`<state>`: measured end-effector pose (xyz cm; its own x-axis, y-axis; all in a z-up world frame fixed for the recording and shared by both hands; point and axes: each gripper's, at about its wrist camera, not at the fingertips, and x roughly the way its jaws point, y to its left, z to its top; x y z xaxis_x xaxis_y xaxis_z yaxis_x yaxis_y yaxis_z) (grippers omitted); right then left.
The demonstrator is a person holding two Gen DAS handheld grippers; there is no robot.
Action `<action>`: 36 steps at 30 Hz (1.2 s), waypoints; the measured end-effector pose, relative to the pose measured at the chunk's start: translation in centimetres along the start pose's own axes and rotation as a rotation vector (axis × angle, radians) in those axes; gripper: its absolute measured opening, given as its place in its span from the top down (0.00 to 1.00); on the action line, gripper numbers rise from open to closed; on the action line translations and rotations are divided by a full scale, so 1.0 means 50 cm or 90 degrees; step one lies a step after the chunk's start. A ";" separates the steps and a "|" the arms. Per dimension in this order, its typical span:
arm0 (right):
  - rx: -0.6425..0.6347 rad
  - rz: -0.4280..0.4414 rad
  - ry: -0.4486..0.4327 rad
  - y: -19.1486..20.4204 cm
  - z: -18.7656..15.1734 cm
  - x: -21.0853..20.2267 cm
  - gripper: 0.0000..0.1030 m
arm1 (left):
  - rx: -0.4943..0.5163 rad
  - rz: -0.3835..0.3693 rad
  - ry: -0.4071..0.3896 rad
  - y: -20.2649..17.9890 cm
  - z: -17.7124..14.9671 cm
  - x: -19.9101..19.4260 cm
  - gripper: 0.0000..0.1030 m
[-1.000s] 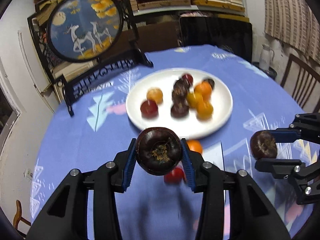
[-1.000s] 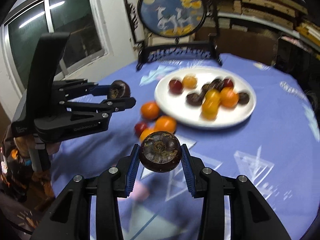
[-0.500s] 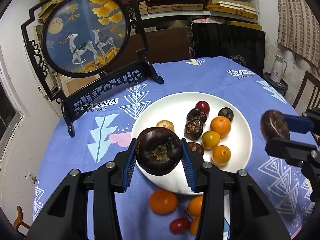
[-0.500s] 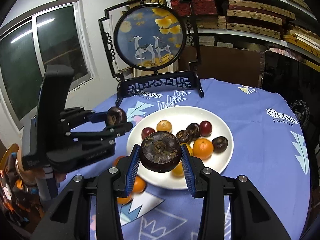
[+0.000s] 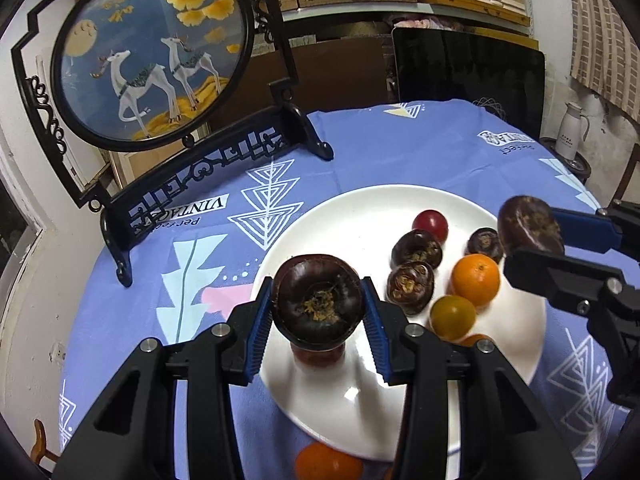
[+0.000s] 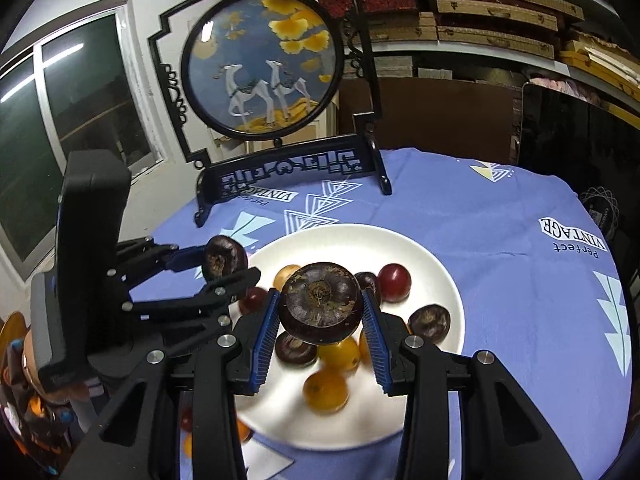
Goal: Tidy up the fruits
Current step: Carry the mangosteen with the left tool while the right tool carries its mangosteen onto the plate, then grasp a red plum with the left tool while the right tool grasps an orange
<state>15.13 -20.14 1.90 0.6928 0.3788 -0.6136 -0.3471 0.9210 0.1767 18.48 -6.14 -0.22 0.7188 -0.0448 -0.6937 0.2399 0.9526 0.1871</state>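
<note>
My left gripper [image 5: 318, 310] is shut on a dark brown round fruit [image 5: 318, 300], held above the near left part of the white plate [image 5: 340, 400]. The right gripper [image 6: 320, 314] is shut on a similar dark fruit [image 6: 320, 300] over the plate [image 6: 420, 248]. Each gripper shows in the other's view: the right gripper [image 5: 524, 238] with its fruit [image 5: 528, 220] at the right, the left gripper [image 6: 224, 266] with its fruit [image 6: 222, 258] at the left. On the plate lie an orange [image 5: 476, 280], a red fruit [image 5: 430, 222] and several dark fruits [image 5: 416, 246].
A round deer picture in a black stand [image 5: 152, 52] rises at the back left of the blue tablecloth [image 5: 420, 152]. A loose orange [image 5: 328, 464] lies on the cloth just before the plate. Behind the table are a black panel [image 5: 468, 72], shelves and a white flask [image 5: 572, 132].
Both grippers have travelled forward with their fruits, from over the loose fruits on the cloth to over the plate. The plate and the deer stand now look nearer.
</note>
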 end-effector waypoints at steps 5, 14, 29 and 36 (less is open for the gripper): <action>0.007 -0.005 0.009 -0.012 0.011 0.034 0.60 | 0.003 0.001 0.011 -0.005 0.007 0.028 0.60; 0.015 -0.030 0.028 -0.034 0.029 0.090 0.59 | 0.013 0.014 0.036 -0.015 0.013 0.081 0.58; 0.009 -0.028 0.029 -0.016 -0.017 0.019 0.44 | -0.003 0.038 0.008 0.020 -0.013 0.029 0.32; -0.047 0.017 0.063 0.065 -0.126 -0.060 0.41 | -0.019 0.035 -0.020 0.067 -0.077 -0.068 0.22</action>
<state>7.93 -18.83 -0.54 0.6179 0.3891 -0.6832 -0.4126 0.9002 0.1395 14.32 -1.63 0.11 0.7506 -0.0009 -0.6608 0.1806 0.9622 0.2038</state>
